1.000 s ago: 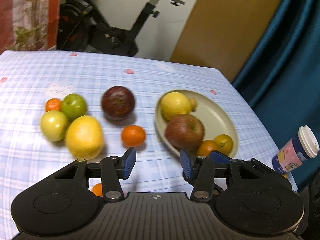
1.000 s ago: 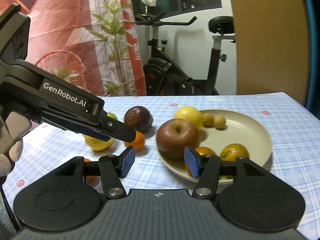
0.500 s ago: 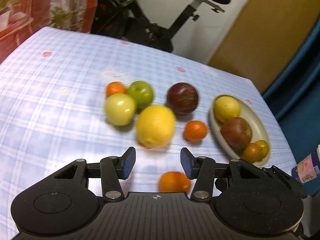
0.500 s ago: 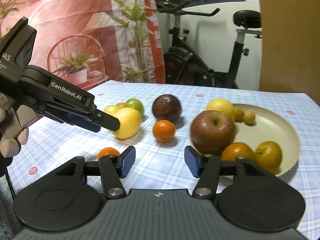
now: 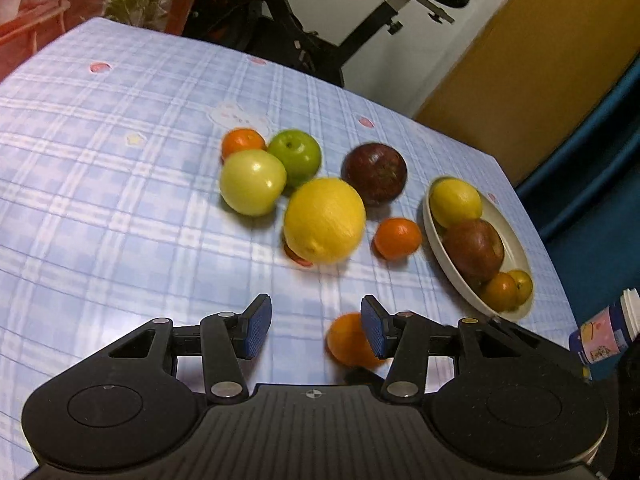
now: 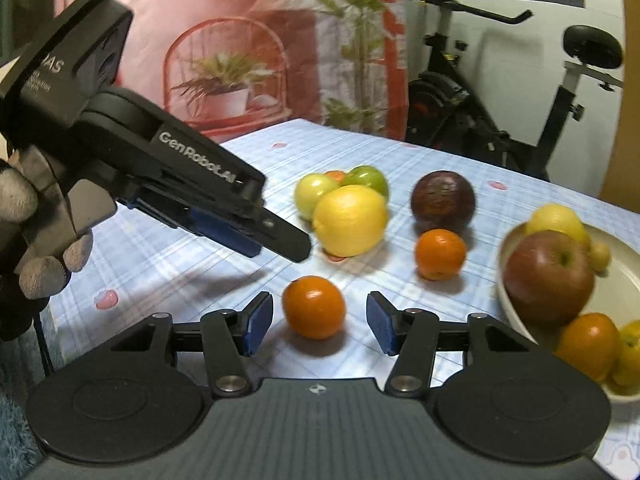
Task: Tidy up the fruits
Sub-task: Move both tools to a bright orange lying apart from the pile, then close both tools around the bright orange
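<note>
Loose fruit lies on the blue checked tablecloth (image 5: 120,200): a big lemon (image 5: 324,220), a yellow-green apple (image 5: 252,182), a green apple (image 5: 295,156), a dark red fruit (image 5: 375,173) and small oranges (image 5: 397,238). A cream plate (image 6: 628,276) holds a red apple (image 6: 548,276), a lemon and small oranges. My right gripper (image 6: 320,324) has the nearest orange (image 6: 314,306) between its fingers. Its jaws are closing, with gaps still on both sides. My left gripper (image 6: 280,242) hovers open and empty, up and to the left of that orange.
A printed paper cup (image 5: 604,338) with a white lid stands near the table's right edge, beside the plate (image 5: 430,220). A gloved hand (image 6: 36,240) holds the left gripper. An exercise bike (image 6: 500,112) and a curtain stand beyond the far edge.
Both grippers swung left, away from the plate. The near orange, earlier off to the left, now lies between the right gripper's fingers, which have narrowed slightly.
</note>
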The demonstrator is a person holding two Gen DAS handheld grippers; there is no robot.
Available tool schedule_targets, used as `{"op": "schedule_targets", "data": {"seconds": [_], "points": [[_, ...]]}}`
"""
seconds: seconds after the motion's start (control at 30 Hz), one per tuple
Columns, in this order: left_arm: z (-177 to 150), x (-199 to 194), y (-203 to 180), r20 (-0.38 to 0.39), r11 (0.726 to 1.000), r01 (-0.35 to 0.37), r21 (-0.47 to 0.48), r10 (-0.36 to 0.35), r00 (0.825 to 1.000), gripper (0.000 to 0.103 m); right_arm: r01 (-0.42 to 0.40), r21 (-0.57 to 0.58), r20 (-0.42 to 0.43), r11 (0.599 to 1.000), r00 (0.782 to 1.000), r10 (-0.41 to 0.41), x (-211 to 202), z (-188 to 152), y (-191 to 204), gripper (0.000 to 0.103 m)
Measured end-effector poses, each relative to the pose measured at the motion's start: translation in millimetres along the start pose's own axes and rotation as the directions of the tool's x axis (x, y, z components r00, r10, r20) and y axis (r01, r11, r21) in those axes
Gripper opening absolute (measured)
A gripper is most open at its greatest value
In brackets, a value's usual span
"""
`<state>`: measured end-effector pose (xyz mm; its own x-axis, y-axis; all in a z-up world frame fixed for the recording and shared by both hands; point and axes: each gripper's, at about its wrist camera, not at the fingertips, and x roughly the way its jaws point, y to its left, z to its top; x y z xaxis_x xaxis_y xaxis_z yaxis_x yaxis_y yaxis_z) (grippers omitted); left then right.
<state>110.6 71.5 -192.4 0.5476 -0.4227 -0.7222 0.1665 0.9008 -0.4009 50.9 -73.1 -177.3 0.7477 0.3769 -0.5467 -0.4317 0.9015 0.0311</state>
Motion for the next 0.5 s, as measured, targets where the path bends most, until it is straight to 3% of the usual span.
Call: {"op": "schedule_targets", "data": {"seconds": [0.5], "points": [[-7.9, 15.7, -9.6, -0.029, 0.996, 0.094, -0.005, -0.094, 0.995, 0.054, -0.024, 0.040, -0.057, 0.999, 0.998, 0.026, 16.0, -6.1, -11.1, 0.041]]}}
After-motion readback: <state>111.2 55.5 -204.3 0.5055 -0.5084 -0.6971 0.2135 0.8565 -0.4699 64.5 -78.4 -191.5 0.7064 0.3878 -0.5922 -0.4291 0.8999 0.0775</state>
